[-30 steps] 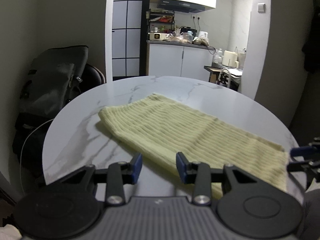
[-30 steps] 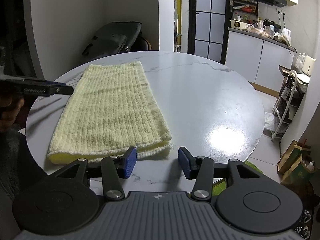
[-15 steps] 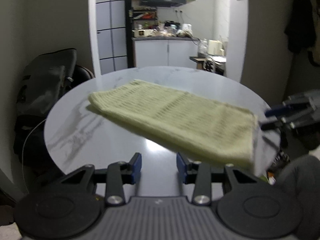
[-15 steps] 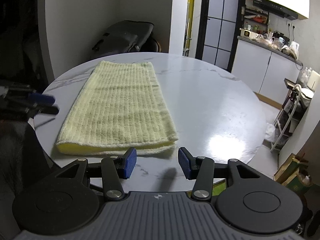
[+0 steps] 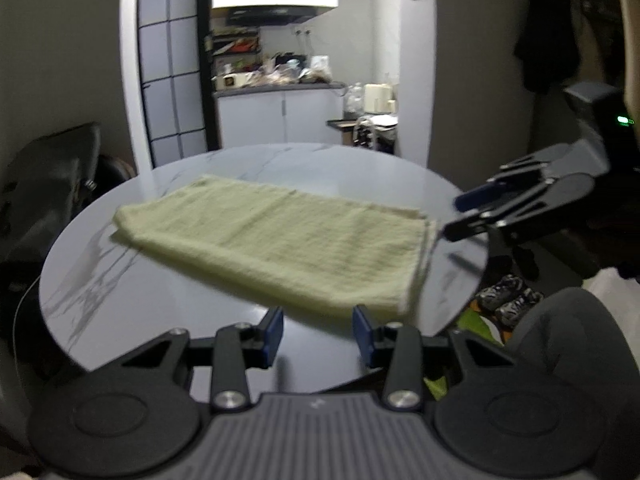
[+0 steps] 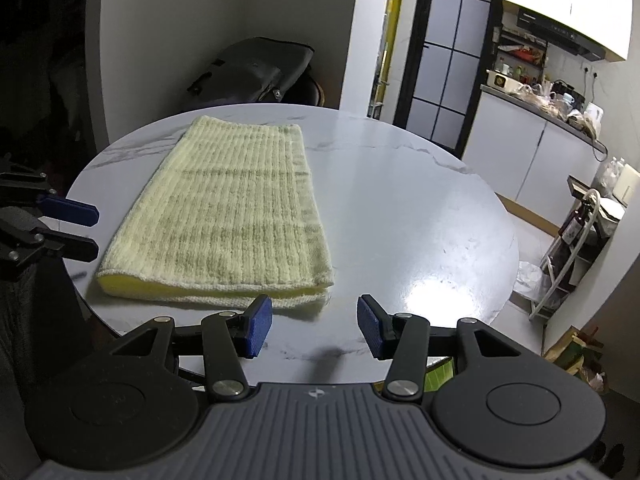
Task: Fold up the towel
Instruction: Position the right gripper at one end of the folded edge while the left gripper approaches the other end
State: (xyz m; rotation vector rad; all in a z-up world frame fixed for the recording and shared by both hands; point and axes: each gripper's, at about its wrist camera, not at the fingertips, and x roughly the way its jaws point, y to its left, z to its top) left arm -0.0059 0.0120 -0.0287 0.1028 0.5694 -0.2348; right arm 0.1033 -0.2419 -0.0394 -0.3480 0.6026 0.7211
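A pale yellow ribbed towel (image 6: 236, 208), folded double into a long rectangle, lies flat on the round white marble table (image 6: 408, 216). My right gripper (image 6: 315, 327) stands open just off the towel's near short end, blue pads apart, nothing between them. My left gripper (image 5: 319, 334) is open too, hovering by the towel's (image 5: 276, 240) long side near one corner. Each gripper shows in the other's view: the left gripper (image 6: 78, 228) beside the towel's left edge, the right gripper (image 5: 460, 216) at its short end. Neither touches the cloth.
A dark bag (image 6: 256, 68) on a chair stands behind the table. Kitchen cabinets (image 6: 524, 148) and a cluttered counter lie beyond on the right, with a small rack (image 6: 580, 248) close to the table edge. Shoes (image 5: 508, 300) sit on the floor, and a person's dark-clothed knee (image 5: 568, 344) is near.
Both grippers have drawn back from the towel and away from the table edge. The left view has swung rightwards, bringing the right gripper into sight. The towel stays flat.
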